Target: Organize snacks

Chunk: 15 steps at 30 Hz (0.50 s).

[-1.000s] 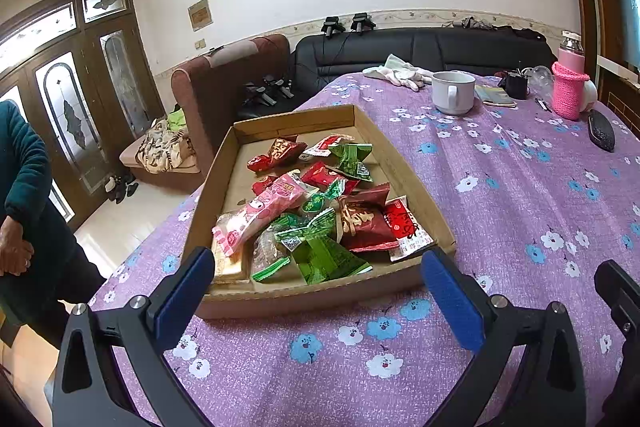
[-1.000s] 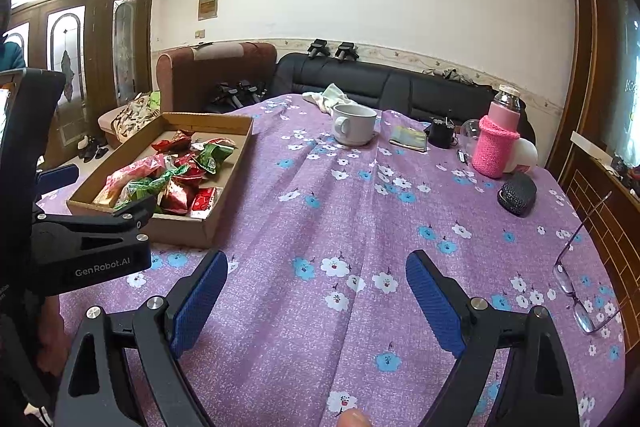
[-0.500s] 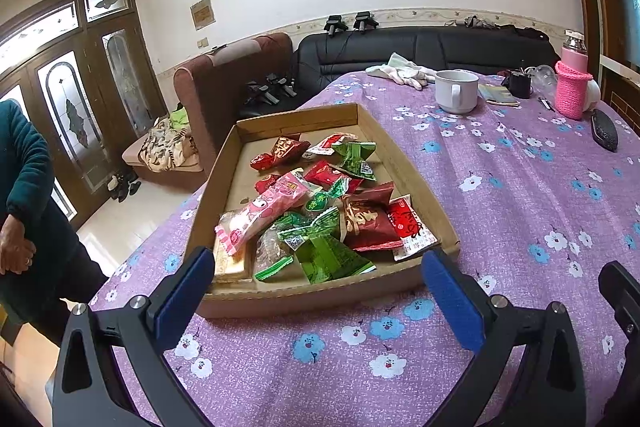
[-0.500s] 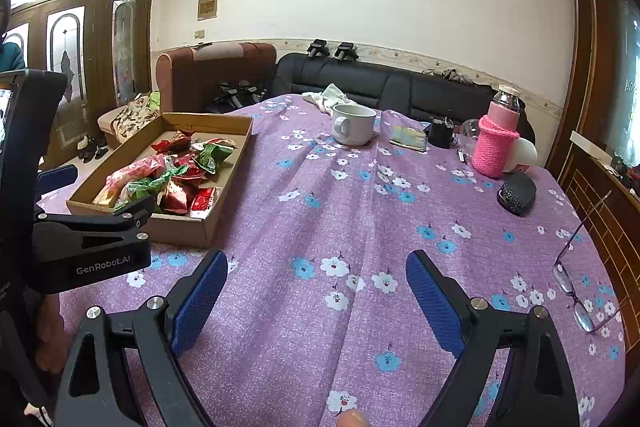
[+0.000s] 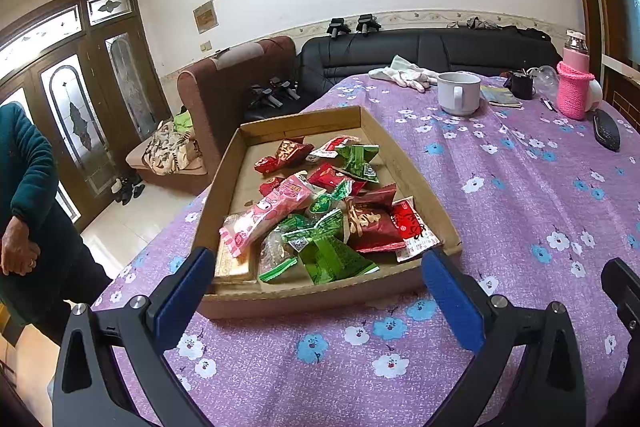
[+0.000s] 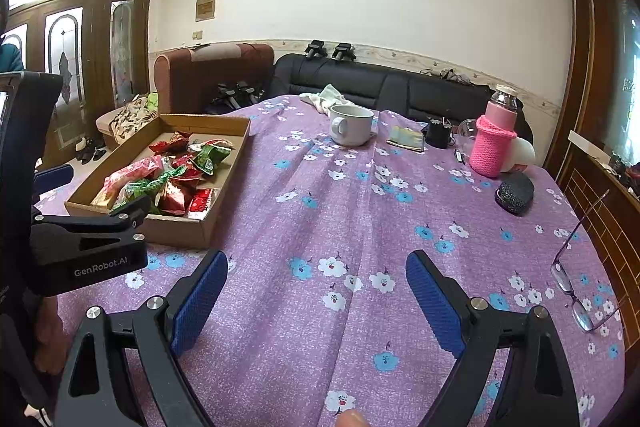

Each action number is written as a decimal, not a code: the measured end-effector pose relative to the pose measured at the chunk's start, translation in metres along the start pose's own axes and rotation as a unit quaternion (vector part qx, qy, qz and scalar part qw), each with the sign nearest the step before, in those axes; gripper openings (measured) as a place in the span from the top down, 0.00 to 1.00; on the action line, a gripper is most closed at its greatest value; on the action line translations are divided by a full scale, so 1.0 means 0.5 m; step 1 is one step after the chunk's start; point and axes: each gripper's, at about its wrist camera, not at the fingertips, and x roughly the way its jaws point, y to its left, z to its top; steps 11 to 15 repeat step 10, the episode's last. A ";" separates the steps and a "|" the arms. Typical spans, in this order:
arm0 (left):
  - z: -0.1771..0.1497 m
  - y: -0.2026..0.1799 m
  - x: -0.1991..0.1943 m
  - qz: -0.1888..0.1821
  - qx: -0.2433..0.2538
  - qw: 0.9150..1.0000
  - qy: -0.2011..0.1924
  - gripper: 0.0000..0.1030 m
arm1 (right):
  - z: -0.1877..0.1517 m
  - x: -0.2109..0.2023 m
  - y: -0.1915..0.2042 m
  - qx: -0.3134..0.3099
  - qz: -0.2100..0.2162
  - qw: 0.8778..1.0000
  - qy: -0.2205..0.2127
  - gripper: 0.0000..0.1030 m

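A shallow cardboard tray (image 5: 412, 179) (image 6: 224, 195) sits on the purple flowered tablecloth, filled with several wrapped snacks: a long pink packet (image 5: 272, 211), green packets (image 5: 332, 255), dark red ones (image 5: 372, 223). My left gripper (image 5: 316, 279) hovers just in front of the tray's near wall, open, its blue pads wide apart with nothing between them. My right gripper (image 6: 316, 287) stands open over bare cloth to the right of the tray, also holding nothing. In the right wrist view the left gripper's black body (image 6: 88, 247) covers the tray's near corner.
At the far end stand a white mug (image 6: 350, 125), a bottle in a pink knitted sleeve (image 6: 494, 143), a black case (image 6: 514, 187) and white gloves (image 5: 404, 75). Glasses (image 6: 576, 275) lie at the right edge. A person in a dark teal sleeve (image 5: 24, 179) stands left.
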 end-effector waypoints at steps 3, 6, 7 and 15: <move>0.000 0.000 0.000 0.001 0.001 1.000 -0.001 0.00 | 0.000 -0.002 -0.001 0.002 -0.001 1.000 0.000 0.09; 0.002 0.004 -0.005 0.018 -0.002 1.000 -0.011 0.00 | 0.001 0.000 -0.005 0.006 -0.003 1.000 0.001 0.09; 0.002 0.006 -0.008 0.028 -0.007 0.999 -0.017 0.00 | 0.001 0.002 -0.007 0.008 -0.004 1.000 0.003 0.09; 0.002 0.015 -0.015 0.037 -0.018 0.999 -0.027 0.00 | 0.002 0.004 -0.017 0.017 -0.009 1.000 0.005 0.09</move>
